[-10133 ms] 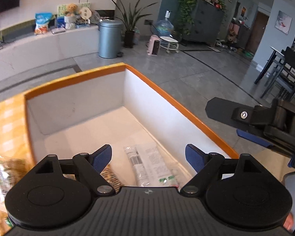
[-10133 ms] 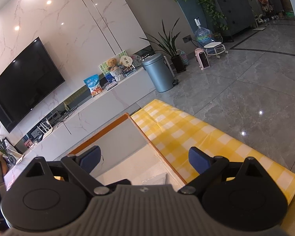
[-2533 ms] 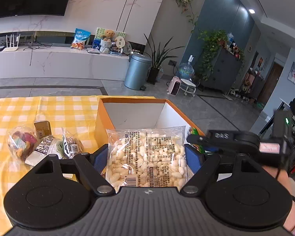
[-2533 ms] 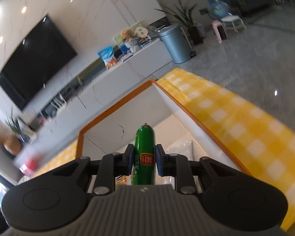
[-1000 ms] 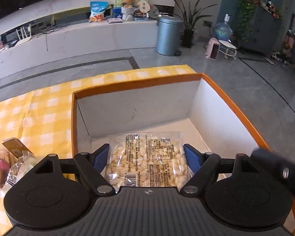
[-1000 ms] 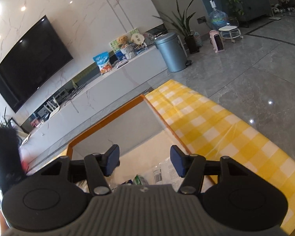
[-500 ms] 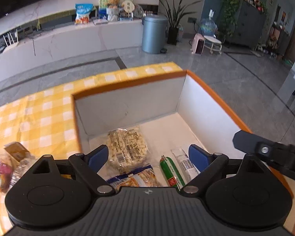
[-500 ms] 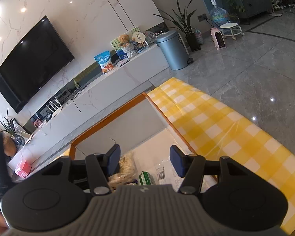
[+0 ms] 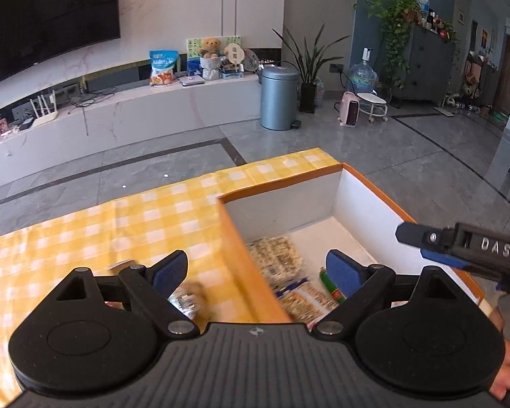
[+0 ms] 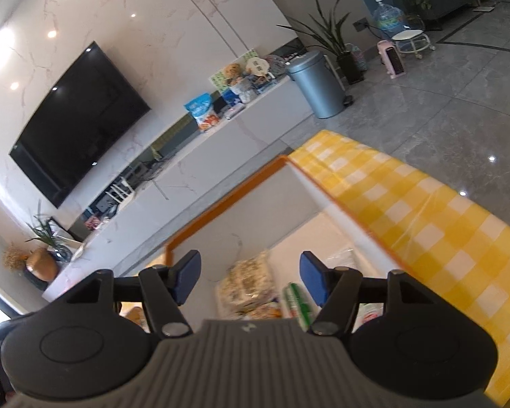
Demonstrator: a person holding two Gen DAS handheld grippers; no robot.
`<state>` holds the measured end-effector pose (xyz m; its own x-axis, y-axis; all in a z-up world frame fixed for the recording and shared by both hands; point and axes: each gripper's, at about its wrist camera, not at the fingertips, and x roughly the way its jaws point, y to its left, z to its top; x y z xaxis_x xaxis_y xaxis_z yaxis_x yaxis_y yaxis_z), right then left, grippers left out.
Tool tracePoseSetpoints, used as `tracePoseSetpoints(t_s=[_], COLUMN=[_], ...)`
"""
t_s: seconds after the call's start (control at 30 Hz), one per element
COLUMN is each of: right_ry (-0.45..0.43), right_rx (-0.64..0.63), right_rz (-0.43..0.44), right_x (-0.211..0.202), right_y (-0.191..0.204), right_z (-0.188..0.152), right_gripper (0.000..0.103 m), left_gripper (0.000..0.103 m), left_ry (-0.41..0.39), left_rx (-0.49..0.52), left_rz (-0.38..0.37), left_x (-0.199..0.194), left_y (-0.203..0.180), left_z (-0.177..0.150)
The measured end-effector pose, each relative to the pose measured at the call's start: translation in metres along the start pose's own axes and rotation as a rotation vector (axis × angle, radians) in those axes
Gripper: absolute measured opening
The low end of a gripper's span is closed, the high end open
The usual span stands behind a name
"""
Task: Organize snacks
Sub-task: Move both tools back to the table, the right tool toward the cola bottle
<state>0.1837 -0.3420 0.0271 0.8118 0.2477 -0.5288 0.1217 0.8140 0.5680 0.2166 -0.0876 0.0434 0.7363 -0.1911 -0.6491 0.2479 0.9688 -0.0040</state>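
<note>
An orange-rimmed white box (image 9: 282, 209) stands on the yellow checked tablecloth (image 9: 119, 231). In it lie a clear bag of pale nuts (image 9: 275, 258), a green sausage (image 9: 329, 284) and a printed snack bag (image 9: 306, 301). My left gripper (image 9: 256, 272) is wide open and empty, hovering above the box's left wall. Loose snacks (image 9: 187, 301) on the cloth show partly behind its left finger. My right gripper (image 10: 250, 275) hangs over the box (image 10: 221, 210) with its jaws opening and nothing between them. The nut bag (image 10: 248, 278) and the sausage (image 10: 295, 302) lie below it.
One finger (image 9: 425, 238) of the right gripper reaches in over the box's right wall, with a person's hand (image 9: 503, 367) behind it. The cloth (image 10: 425, 210) runs on past the box's right side. Beyond the table are grey floor, a bin (image 9: 278, 98) and a TV bench.
The left gripper let go of the nut bag, which now lies in the box, then rose and shifted left over the box wall. The right gripper's jaws have widened a little.
</note>
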Motion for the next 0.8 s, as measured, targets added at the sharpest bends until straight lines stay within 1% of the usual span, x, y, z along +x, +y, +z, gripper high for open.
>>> tracePoseSetpoints(t_s=[0.1, 0.17, 0.4, 0.43, 0.47, 0.5, 0.57, 0.63, 0.7, 0.77, 0.8], right_ry=[0.000, 0.010, 0.027, 0.030, 0.032, 0.029, 0.027, 0.021, -0.009, -0.064, -0.073], right_rx=[-0.021, -0.060, -0.189, -0.205, -0.217, -0.226, -0.250, -0.267, -0.247, -0.157, -0.121], right_rz=[0.040, 0.052, 0.098, 0.100, 0.100, 0.099, 0.100, 0.085, 0.056, 0.044, 0.049], right_x=[-0.002, 0.000, -0.002, -0.003, -0.004, -0.006, -0.008, -0.011, -0.013, -0.017, -0.018], right_y=[0.020, 0.037, 0.098, 0.105, 0.112, 0.117, 0.127, 0.133, 0.137, 0.134, 0.133], right_z=[-0.002, -0.005, -0.031, -0.035, -0.040, -0.044, -0.054, -0.063, -0.072, -0.080, -0.084], right_gripper=[0.067, 0.067, 0.068, 0.073, 0.080, 0.083, 0.083, 0.083, 0.083, 0.084, 0.084], left_gripper=[0.103, 0.103, 0.103, 0.103, 0.103, 0.103, 0.103, 0.103, 0.103, 0.103, 0.103], left_ry=[-0.011, -0.007, 0.010, 0.015, 0.021, 0.024, 0.028, 0.034, 0.031, 0.029, 0.029], left_rx=[-0.016, -0.030, -0.058, -0.057, -0.051, -0.045, -0.043, -0.059, -0.086, -0.133, -0.157], left_rz=[0.026, 0.049, 0.112, 0.117, 0.121, 0.129, 0.146, 0.139, 0.105, 0.101, 0.105], left_x=[-0.014, -0.021, -0.038, -0.039, -0.040, -0.041, -0.042, -0.044, -0.047, -0.047, -0.048], left_y=[0.014, 0.023, 0.055, 0.058, 0.061, 0.065, 0.072, 0.081, 0.094, 0.106, 0.113], left_z=[-0.006, -0.010, -0.035, -0.038, -0.042, -0.046, -0.054, -0.062, -0.070, -0.079, -0.086])
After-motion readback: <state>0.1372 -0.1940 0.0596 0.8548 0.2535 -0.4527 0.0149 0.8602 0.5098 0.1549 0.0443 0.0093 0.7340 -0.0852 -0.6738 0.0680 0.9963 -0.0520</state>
